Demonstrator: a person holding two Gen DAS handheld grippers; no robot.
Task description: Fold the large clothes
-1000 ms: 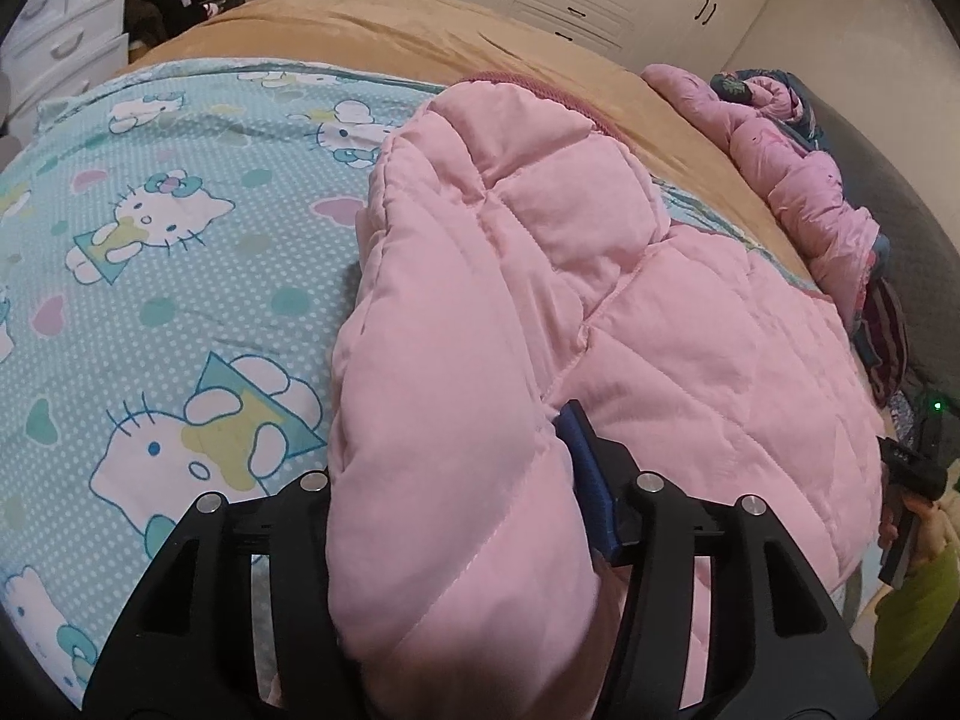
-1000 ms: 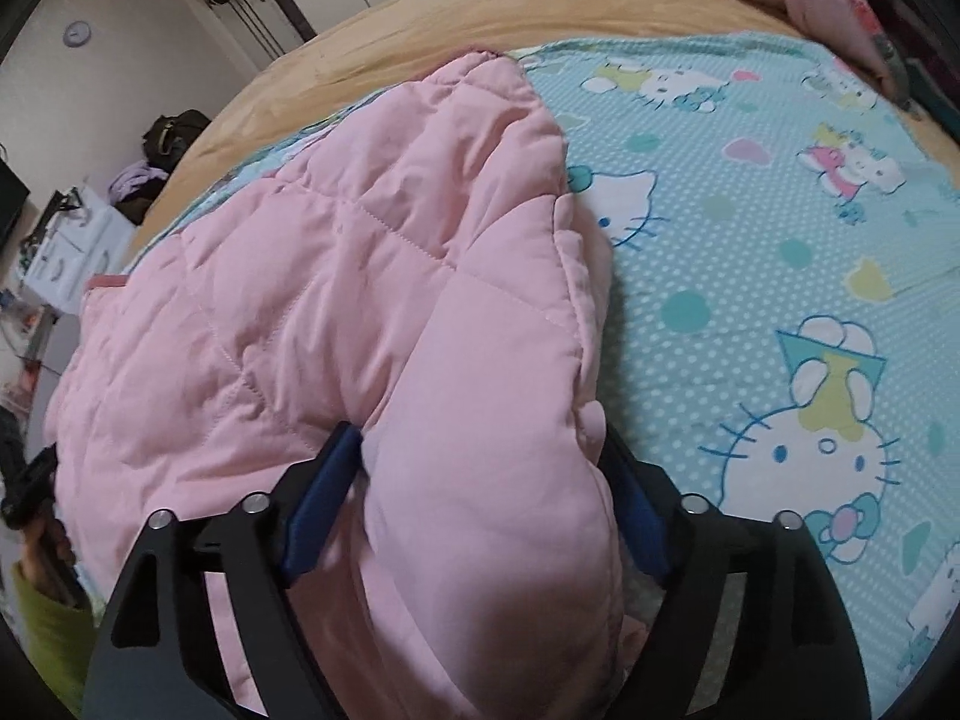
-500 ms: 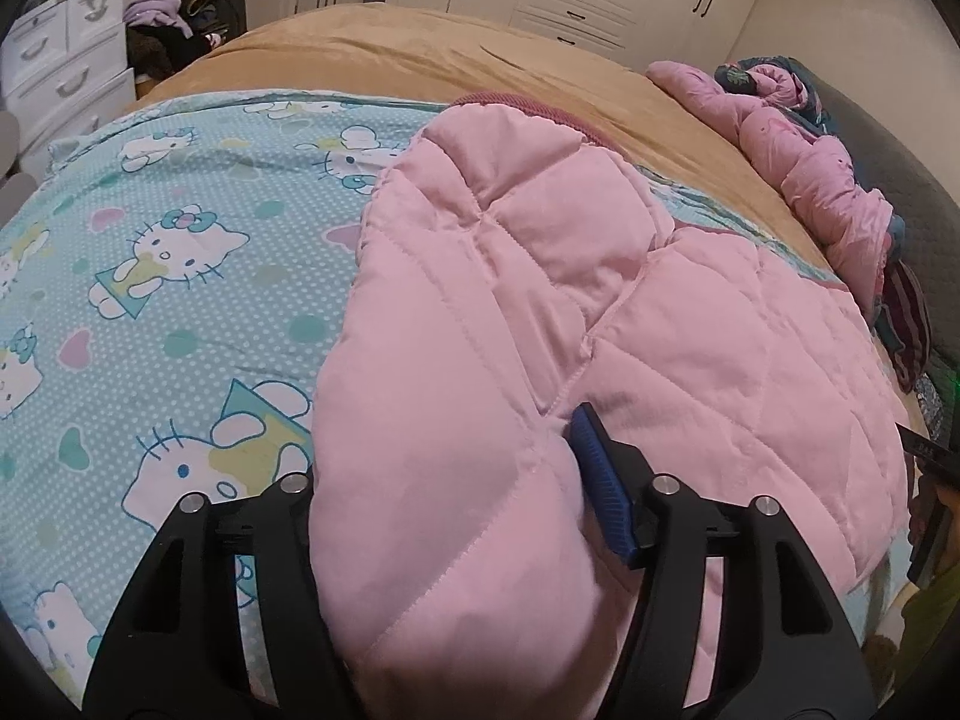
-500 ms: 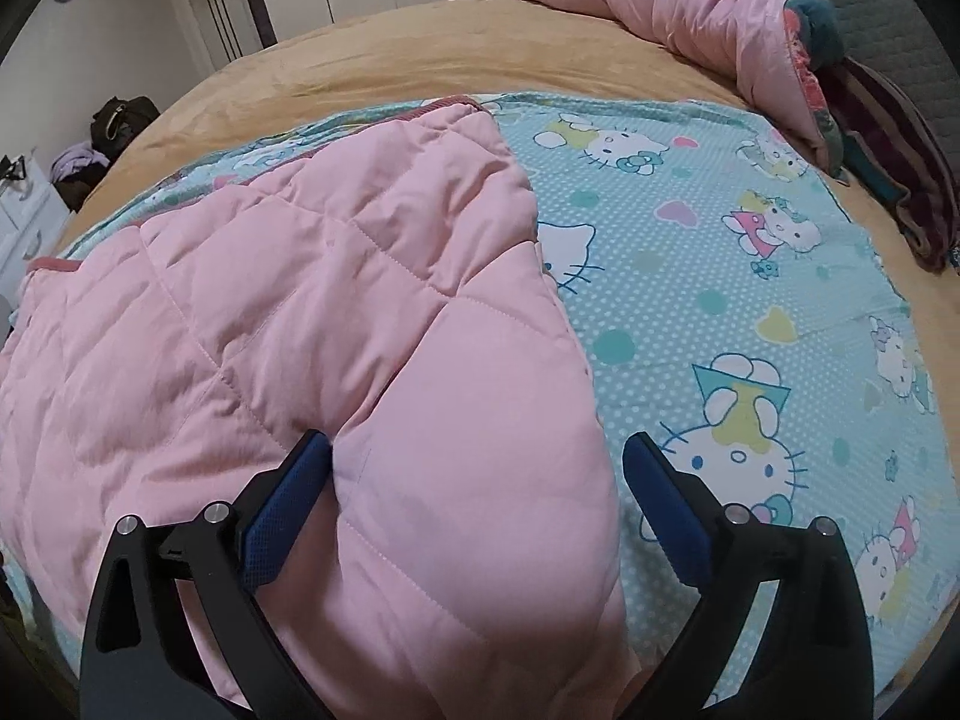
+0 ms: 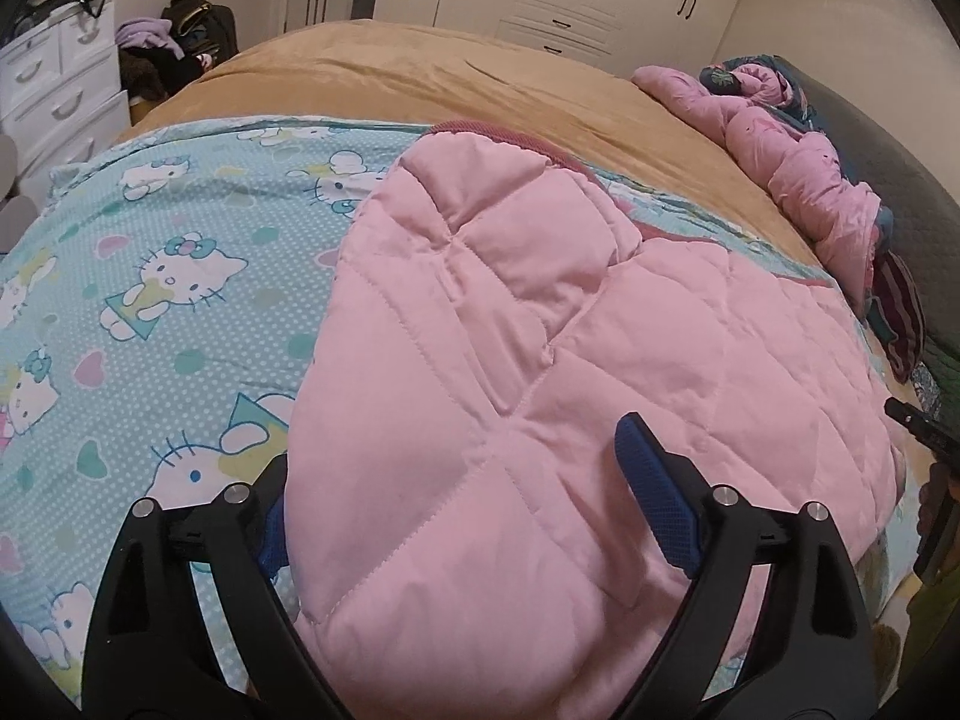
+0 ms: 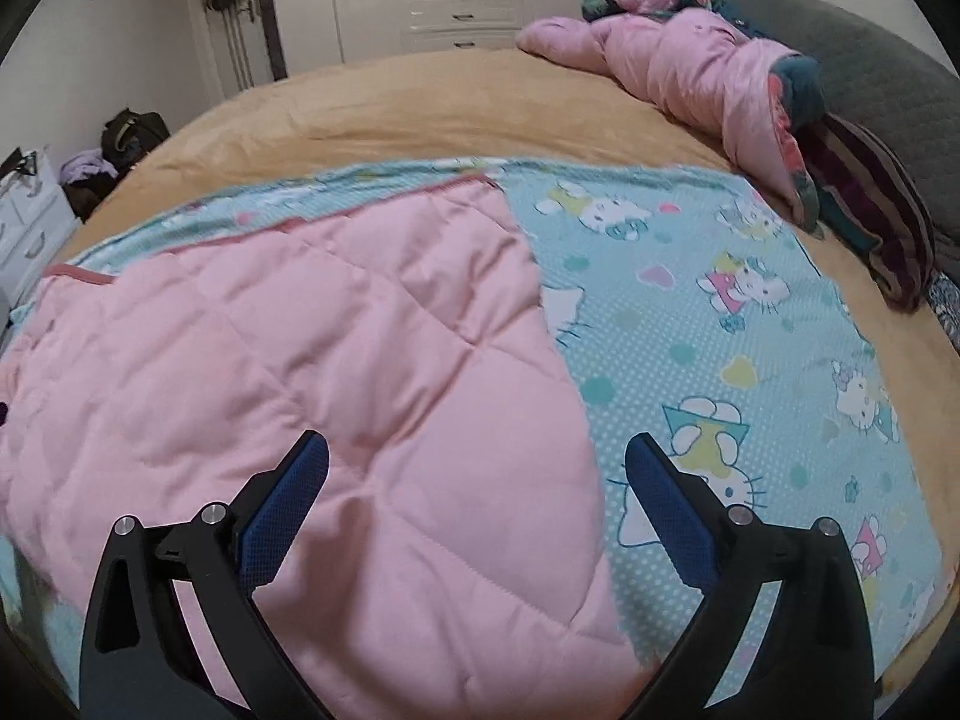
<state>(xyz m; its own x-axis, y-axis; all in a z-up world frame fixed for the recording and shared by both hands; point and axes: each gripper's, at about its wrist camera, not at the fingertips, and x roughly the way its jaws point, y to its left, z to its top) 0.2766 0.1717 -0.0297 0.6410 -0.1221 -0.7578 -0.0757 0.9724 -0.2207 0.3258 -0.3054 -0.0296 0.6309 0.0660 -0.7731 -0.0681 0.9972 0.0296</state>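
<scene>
- The pink quilted blanket (image 5: 540,372) lies doubled over on the cat-print side (image 5: 150,300) of itself, filling the centre and lower right of the left wrist view; in the right wrist view the pink quilted blanket (image 6: 312,360) covers the left and lower centre, with the cat-print side (image 6: 750,360) bare to the right.
- Your left gripper (image 5: 456,480) has just been opening: its jaws stand wide, and the puffy folded edge sits between them but the pads no longer pinch it. Judge the release done only when the fabric slides free.
- Your right gripper (image 6: 474,480) has also just been opening, and its jaws are fully apart over the pink edge at the lower centre, with the right pad (image 6: 672,510) above the print. Nothing is clamped there.
- The step in hand looks like letting go after laying a fold. Lift both tongs straight off the fabric, so that neither pad drags the top layer back.
- Check the fold line before the next grab: in the right wrist view the pink edge runs slantwise from upper centre to lower right, so the layers seem not squared.
- The padding is thick and springy, I judge; take a deep bite next time, both layers between the pads.
- Keep clear of the crumpled pink bedding (image 6: 690,72) at the upper right of the tan bed cover (image 6: 390,114); it is well apart from your work.
</scene>
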